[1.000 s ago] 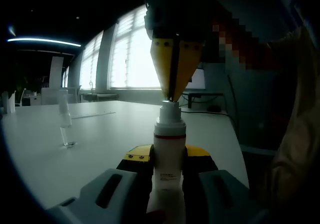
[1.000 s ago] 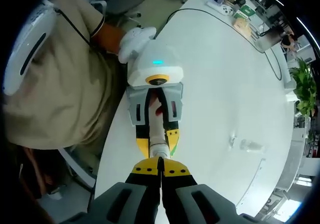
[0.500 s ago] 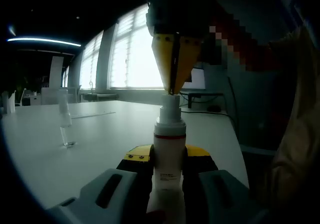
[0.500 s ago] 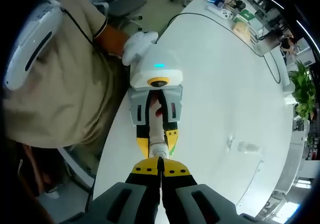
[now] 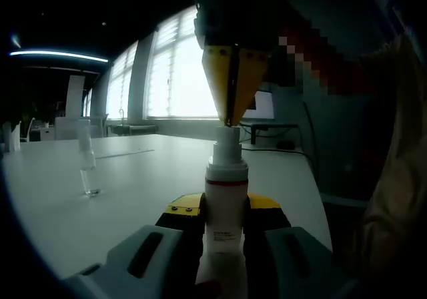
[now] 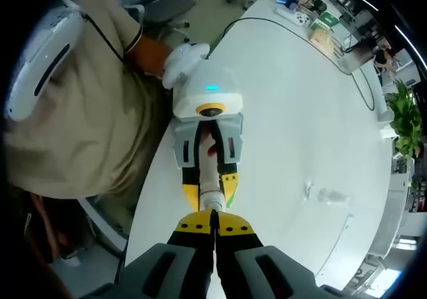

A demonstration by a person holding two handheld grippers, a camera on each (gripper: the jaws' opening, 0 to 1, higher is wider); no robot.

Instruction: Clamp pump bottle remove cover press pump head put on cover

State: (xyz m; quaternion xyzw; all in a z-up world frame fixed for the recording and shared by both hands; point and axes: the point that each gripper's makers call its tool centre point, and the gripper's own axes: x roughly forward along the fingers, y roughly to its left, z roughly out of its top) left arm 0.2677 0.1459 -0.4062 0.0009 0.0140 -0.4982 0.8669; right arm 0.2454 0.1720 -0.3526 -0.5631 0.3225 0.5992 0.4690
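A white plastic pump bottle with a thin red band below its neck (image 5: 225,205) is held upright over a white table (image 5: 133,179), clamped between the yellow-tipped jaws of the left hand-held gripper (image 5: 225,209), which are closed against its sides. The right hand-held gripper (image 5: 231,122) is seen coming down from above, its yellow jaws pressed together with nothing between them and their tips touching the top of the uncovered pump head (image 5: 227,137). In the right gripper view, the same bottle (image 6: 209,195) is seen from above, just beyond the closed jaws (image 6: 215,228). A clear transparent cover (image 5: 86,159) is seen standing on the table, well apart to the left.
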